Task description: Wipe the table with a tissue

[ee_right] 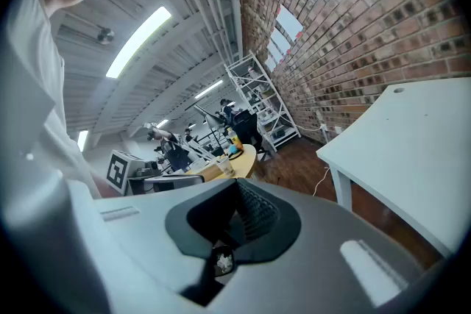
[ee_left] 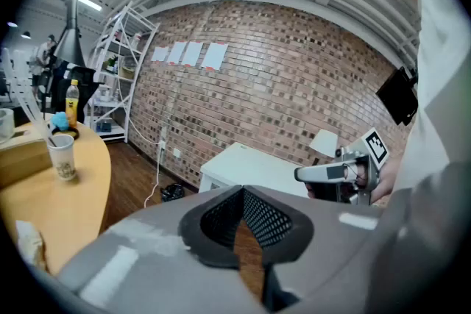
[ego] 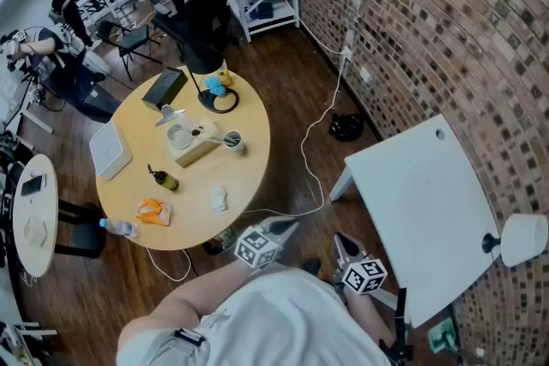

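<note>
Lying crumpled, small white tissue (ego: 220, 199), on round yellow table (ego: 251, 171), near edge

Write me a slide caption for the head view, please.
A person holds the left tongs and right tongs shut near the round wooden table, where a crumpled tissue lies.

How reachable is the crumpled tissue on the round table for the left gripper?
Probably yes: the left gripper, shut and empty, hangs just off the round table's near edge, with nothing between it and the crumpled tissue.
</note>
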Demonstrator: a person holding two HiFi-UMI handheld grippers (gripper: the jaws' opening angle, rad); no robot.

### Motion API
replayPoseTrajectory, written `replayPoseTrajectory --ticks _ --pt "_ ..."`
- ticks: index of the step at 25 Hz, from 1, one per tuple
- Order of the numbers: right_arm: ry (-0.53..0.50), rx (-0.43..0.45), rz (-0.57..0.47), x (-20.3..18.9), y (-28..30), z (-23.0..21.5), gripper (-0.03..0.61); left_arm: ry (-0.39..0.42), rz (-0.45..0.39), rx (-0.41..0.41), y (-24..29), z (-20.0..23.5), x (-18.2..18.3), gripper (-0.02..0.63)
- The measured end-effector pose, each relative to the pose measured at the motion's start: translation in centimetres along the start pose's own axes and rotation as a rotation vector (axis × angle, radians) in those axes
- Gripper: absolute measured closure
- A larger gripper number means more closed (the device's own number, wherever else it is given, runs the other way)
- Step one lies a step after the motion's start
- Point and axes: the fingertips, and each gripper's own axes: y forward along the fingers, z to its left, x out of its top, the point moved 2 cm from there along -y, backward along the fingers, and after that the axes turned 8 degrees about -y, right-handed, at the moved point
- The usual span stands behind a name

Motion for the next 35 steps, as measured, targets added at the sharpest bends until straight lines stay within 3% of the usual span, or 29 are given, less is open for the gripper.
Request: replayPoseTrajectory --ticks 4,9,12,15,21,24,27,32,35 --pt "0.027 0.041 0.025 0.5 0.9 -1.1 0.571 -0.004 -0.008 0.075 -1.0 1.6 0.5 0.609" --pt "0.001 0.124 0.012 1.9 4.8 -1.2 0.571 -0.013 -0.034 0.247 -4.4 6.9 -0.4 0.609" --pt "0.003 0.17 0.037 2.4 6.2 0.4 0.571 -0.032 -0.009 0.353 -6.9 9.3 -0.8 0.609" --pt "0.012 0.186 0.091 2.0 6.3 1.0 0.571 -0.028 0.017 0.409 -8.1 11.0 -1.4 0.609" --pt "-0.003 0.178 0.132 3.4 9.2 2.3 0.571 -0.096 0.111 0.518 -11.1 17.7 -4.1 0.587" --pt "-0.004 0.167 0.128 3.7 11.2 2.8 0.571 -0.065 0.193 0.569 -12.1 20.9 -5.6 0.541" --pt "-0.002 0.154 0.137 3.7 12.7 3.4 0.571 -0.103 0.228 0.624 -12.6 24.1 -6.4 0.477" --pt "0.04 0.081 0.176 3.2 13.7 3.1 0.571 -0.18 0.267 0.623 -10.3 27.8 -6.9 0.389" --pt "0.058 0.031 0.18 2.9 14.0 2.9 0.571 -0.235 0.306 0.651 -9.8 29.8 -7.9 0.41"
